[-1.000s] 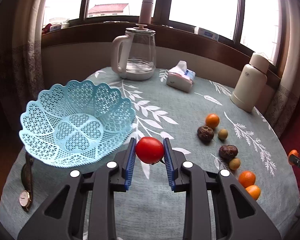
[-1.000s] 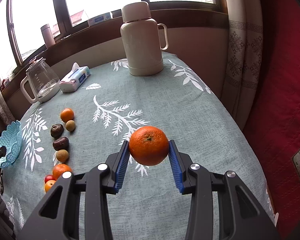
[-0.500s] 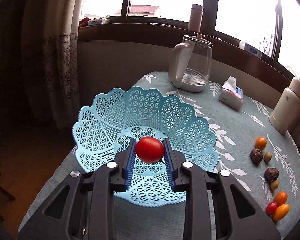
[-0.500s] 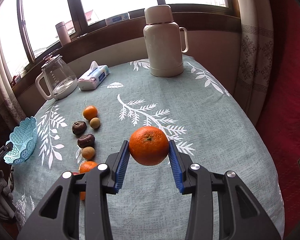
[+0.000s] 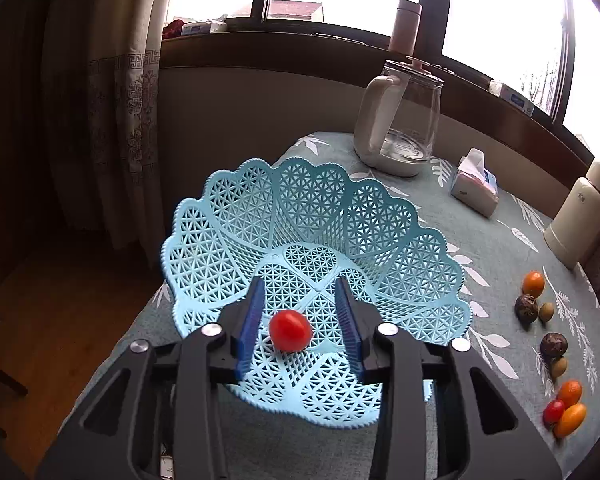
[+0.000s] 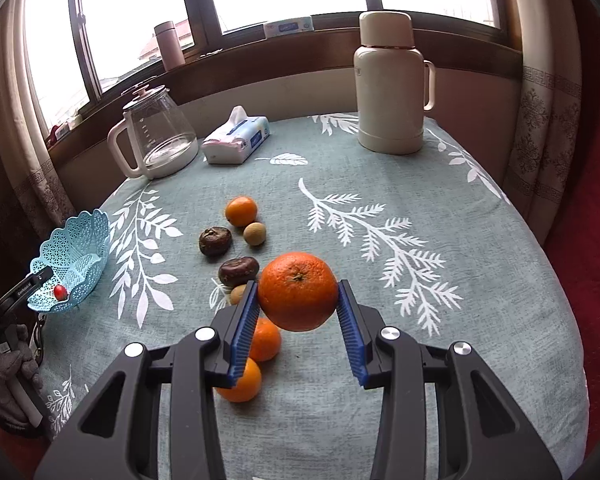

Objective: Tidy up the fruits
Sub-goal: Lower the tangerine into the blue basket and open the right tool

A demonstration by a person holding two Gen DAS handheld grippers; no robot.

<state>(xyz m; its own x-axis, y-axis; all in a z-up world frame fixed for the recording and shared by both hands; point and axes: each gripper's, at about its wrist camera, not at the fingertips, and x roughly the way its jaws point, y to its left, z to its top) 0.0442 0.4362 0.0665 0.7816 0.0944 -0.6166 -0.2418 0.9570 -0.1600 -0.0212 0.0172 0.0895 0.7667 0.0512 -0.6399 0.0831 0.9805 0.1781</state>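
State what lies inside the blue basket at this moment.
One red tomato rests on the floor of the blue basket, between the open left gripper jaws. Those jaws hide some of the floor.

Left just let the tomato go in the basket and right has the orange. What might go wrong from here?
1. The tomato lies loose between the open left gripper's fingers; pulling back carelessly may nudge it.
2. The blue basket sits near the table edge, so a knock might push it off.
3. The right gripper holds the orange above smaller fruit; a slip would scatter them.
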